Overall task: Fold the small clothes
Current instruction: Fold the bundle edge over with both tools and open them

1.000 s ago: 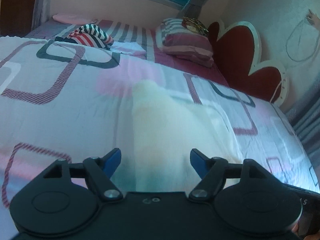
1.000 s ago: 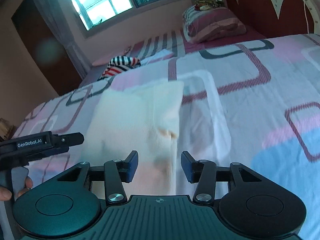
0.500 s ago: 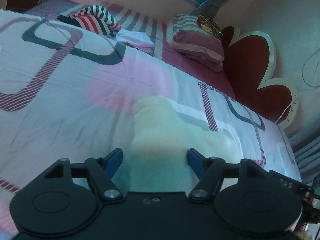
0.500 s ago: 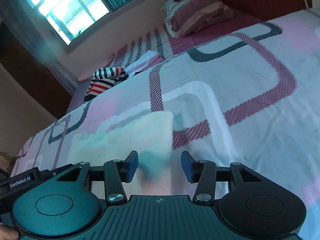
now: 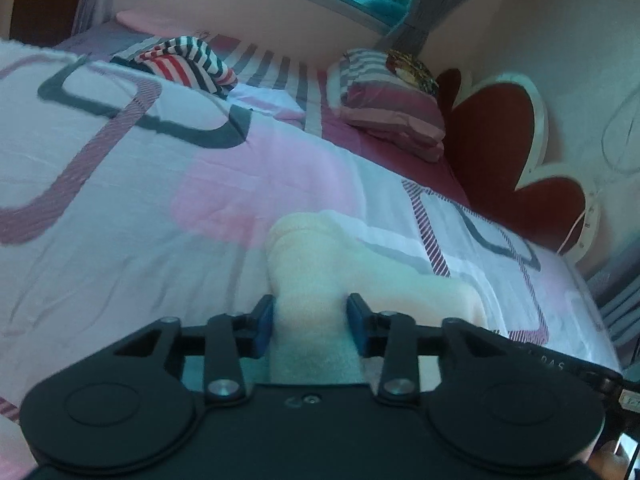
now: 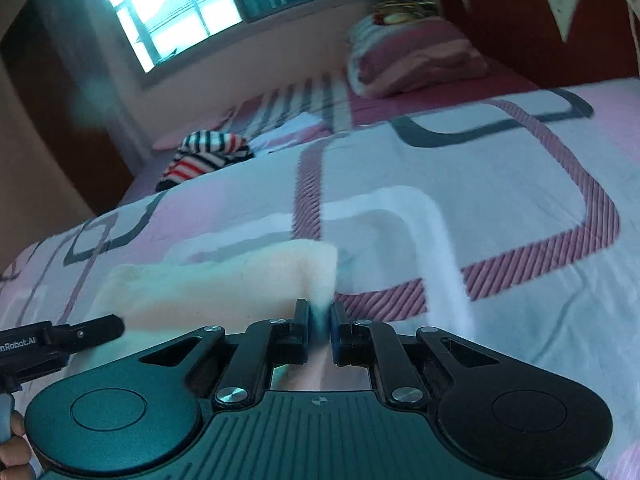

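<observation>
Lying flat on the patterned bedspread (image 5: 120, 184), the cream garment (image 5: 320, 280) sits right under both tools, its near edge caught at two corners. From the left wrist camera, the left gripper (image 5: 310, 326) has its blue pads on either side of a bunched hump of the cream cloth; its jaws are closing, and the fabric fills the whole gap and bulges up between them. That view alone shows the garment running away to the right toward a rounded far end, the red heart-shaped headboard (image 5: 500, 140) in full, and a looping drawing on the wall.

From the right wrist camera, the right gripper (image 6: 319, 326) has its jaws closing too, almost together, with only a thin fold of the garment's corner (image 6: 224, 284) pinched between the pads. Only this view shows the bright window (image 6: 172, 20), the dark door at the left edge, and the left tool's black body (image 6: 60, 338) reaching in from the left above the cloth, with a bit of a person's hand (image 6: 14, 452) low in the corner.

Both views share the striped garment (image 5: 184, 62) lying far up the bed and the pink striped pillow (image 6: 416, 60) near the headboard.
</observation>
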The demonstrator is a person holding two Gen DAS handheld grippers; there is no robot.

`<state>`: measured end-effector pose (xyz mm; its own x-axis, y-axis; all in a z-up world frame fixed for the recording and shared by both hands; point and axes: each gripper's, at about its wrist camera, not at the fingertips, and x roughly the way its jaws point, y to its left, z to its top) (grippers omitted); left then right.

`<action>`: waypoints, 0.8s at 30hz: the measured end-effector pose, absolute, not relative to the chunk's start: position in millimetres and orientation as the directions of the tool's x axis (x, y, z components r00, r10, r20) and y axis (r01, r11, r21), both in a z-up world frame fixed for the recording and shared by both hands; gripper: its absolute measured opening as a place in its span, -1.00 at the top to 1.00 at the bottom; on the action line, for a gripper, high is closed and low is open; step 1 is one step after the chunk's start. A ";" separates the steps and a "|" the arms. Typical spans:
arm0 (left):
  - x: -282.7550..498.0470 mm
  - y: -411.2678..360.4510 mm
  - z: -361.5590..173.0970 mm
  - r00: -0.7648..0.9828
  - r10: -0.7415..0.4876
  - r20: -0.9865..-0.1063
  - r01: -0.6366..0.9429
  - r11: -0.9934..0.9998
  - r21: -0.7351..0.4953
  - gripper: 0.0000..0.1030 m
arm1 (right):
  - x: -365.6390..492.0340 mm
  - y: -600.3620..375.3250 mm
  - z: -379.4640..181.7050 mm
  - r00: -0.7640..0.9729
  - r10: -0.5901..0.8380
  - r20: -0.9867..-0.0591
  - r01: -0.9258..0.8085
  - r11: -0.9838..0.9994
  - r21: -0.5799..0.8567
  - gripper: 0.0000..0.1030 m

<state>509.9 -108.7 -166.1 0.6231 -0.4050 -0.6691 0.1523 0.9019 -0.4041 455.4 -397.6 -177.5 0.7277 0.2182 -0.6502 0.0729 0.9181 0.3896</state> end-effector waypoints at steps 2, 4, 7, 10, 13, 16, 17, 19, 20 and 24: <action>506.9 -109.7 -156.4 0.642 -0.377 -0.667 0.159 0.917 -0.366 -0.25 | 452.5 -396.6 -174.6 0.722 0.223 -0.655 0.060 0.923 0.380 0.81; 502.4 -108.1 -149.6 0.674 -0.350 -0.651 0.141 0.926 -0.351 -0.50 | 449.1 -393.8 -166.0 0.732 0.211 -0.648 0.046 0.933 0.356 0.74; 507.9 -114.3 -150.2 0.658 -0.338 -0.673 0.151 0.935 -0.322 -0.44 | 445.0 -391.8 -152.4 0.780 0.199 -0.593 0.051 0.925 0.378 0.43; 515.9 -119.9 -160.0 0.629 -0.313 -0.712 0.133 0.945 -0.298 -0.44 | 451.1 -379.7 -152.7 0.761 0.226 -0.608 0.016 0.931 0.366 0.38; 517.2 -121.3 -165.0 0.622 -0.295 -0.726 0.121 0.951 -0.283 -0.51 | 456.4 -369.8 -163.6 0.733 0.203 -0.649 0.017 0.948 0.316 0.38; 516.4 -122.5 -164.0 0.620 -0.287 -0.731 0.121 0.955 -0.272 -0.54 | 460.9 -369.5 -167.6 0.719 0.166 -0.675 0.042 0.959 0.280 0.37; 515.2 -122.2 -161.8 0.618 -0.285 -0.733 0.119 0.955 -0.271 -0.54 | 459.2 -370.0 -165.9 0.718 0.169 -0.675 0.038 0.959 0.281 0.37; 512.6 -121.9 -157.7 0.620 -0.279 -0.734 0.121 0.957 -0.263 -0.54 | 453.8 -371.2 -159.3 0.727 0.185 -0.661 0.026 0.955 0.296 0.37; 510.3 -122.4 -155.4 0.622 -0.275 -0.733 0.124 0.959 -0.255 -0.51 | 449.8 -371.2 -156.4 0.732 0.189 -0.654 0.022 0.954 0.300 0.37; 499.7 -122.6 -145.7 0.635 -0.275 -0.722 0.143 0.960 -0.240 -0.50 | 435.1 -369.3 -142.8 0.753 0.208 -0.624 -0.005 0.951 0.310 0.37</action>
<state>499.7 -122.6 -145.7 0.6346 -0.2750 -0.7223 0.1434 0.9602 -0.2396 435.1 -369.3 -142.8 0.7528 0.2080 -0.6245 -0.0054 0.9507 0.3101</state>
